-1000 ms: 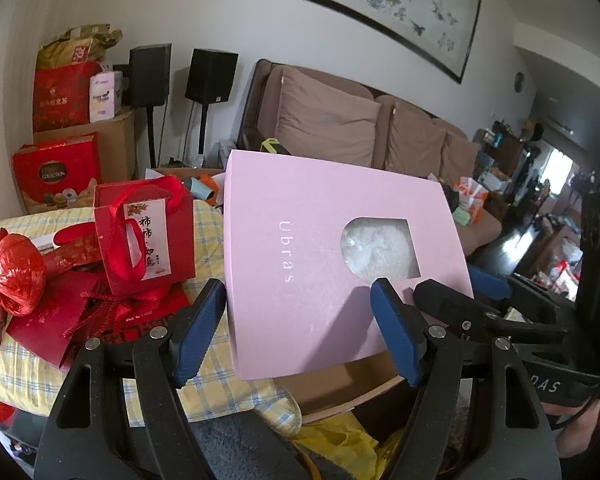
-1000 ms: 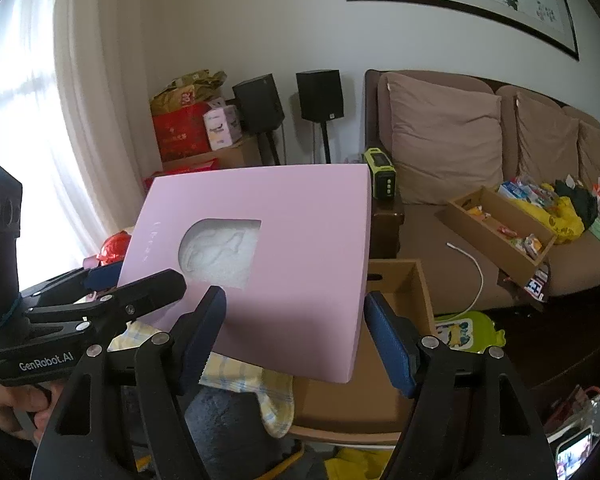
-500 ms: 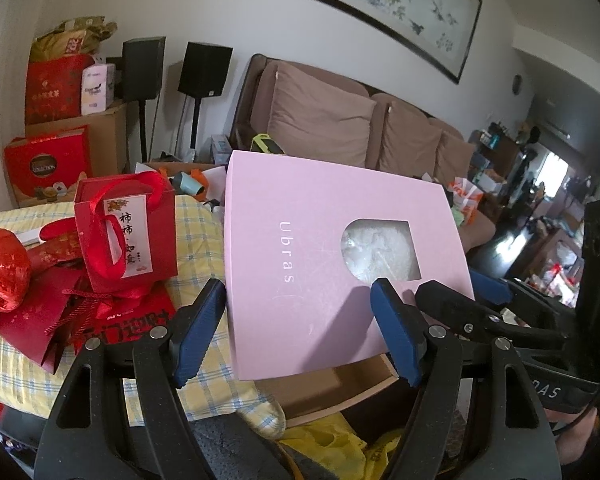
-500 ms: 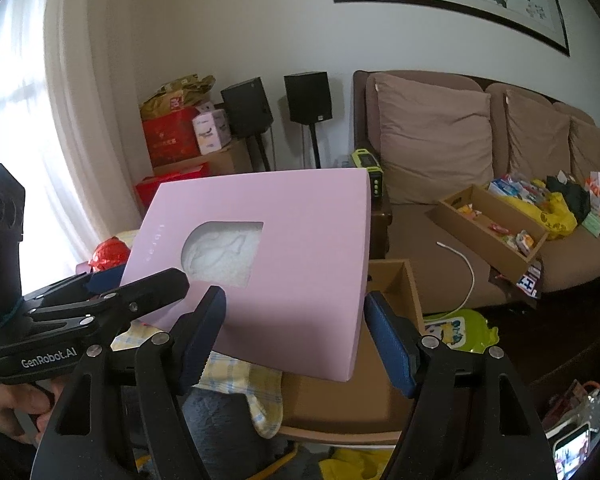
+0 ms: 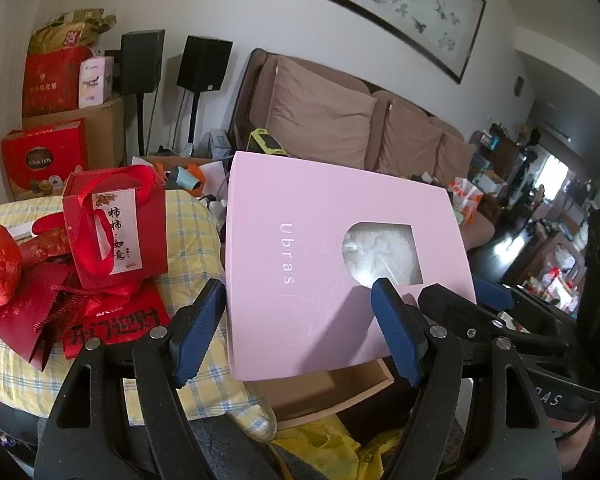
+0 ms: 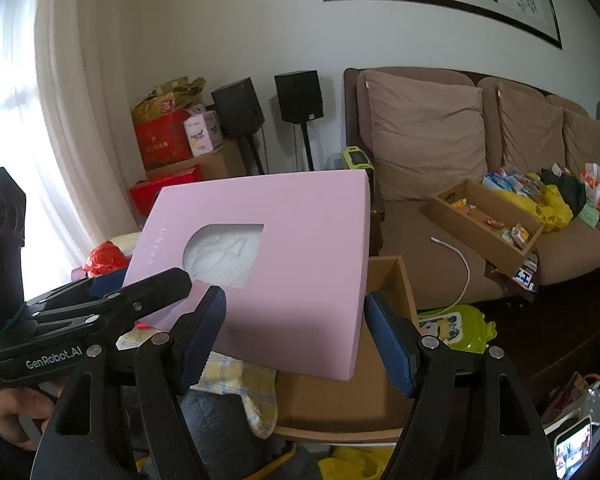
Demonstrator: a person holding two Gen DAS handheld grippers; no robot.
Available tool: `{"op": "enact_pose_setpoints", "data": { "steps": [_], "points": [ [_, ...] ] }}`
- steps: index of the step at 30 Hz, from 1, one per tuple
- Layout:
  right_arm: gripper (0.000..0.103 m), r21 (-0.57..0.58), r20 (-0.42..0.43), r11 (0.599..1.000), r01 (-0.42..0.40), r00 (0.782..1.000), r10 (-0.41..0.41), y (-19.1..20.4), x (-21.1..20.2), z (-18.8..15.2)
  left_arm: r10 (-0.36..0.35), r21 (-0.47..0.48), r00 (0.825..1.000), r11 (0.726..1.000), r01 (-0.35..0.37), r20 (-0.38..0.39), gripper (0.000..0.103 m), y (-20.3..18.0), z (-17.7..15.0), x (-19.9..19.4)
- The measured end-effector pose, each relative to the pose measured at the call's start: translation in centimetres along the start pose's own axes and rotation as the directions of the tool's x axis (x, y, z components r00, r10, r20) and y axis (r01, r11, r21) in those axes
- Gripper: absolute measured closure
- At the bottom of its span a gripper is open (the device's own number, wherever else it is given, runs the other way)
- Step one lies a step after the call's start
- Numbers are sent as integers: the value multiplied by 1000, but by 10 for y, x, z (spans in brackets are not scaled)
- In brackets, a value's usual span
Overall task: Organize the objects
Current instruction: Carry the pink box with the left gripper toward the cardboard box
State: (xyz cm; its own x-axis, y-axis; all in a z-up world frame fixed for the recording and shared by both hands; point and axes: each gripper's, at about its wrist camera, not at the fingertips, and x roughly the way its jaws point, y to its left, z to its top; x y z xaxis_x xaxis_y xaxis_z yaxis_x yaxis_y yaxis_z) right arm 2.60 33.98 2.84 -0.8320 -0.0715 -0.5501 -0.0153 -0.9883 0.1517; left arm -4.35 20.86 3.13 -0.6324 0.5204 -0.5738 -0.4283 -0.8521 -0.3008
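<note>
Pink box (image 5: 300, 280), window face up

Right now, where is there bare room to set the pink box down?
Bare: the open cardboard box under the flat pink box, where visible; the brown sofa seat between cushion and wooden tray, crossed only by a white cable. Crowded: the yellow checked cloth's left side, with red gift bags, and the sofa's far end.
</note>
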Motion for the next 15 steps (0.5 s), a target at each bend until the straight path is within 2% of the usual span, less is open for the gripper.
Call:
{"op": "enact_pose_setpoints", "data": {
  "steps": [15],
  "points": [
    [29,35,-18,999,7,1000,-7,-19,8,-3,-2,5,1000,1000,2,-27,30,-10,-2,18]
  ]
}}
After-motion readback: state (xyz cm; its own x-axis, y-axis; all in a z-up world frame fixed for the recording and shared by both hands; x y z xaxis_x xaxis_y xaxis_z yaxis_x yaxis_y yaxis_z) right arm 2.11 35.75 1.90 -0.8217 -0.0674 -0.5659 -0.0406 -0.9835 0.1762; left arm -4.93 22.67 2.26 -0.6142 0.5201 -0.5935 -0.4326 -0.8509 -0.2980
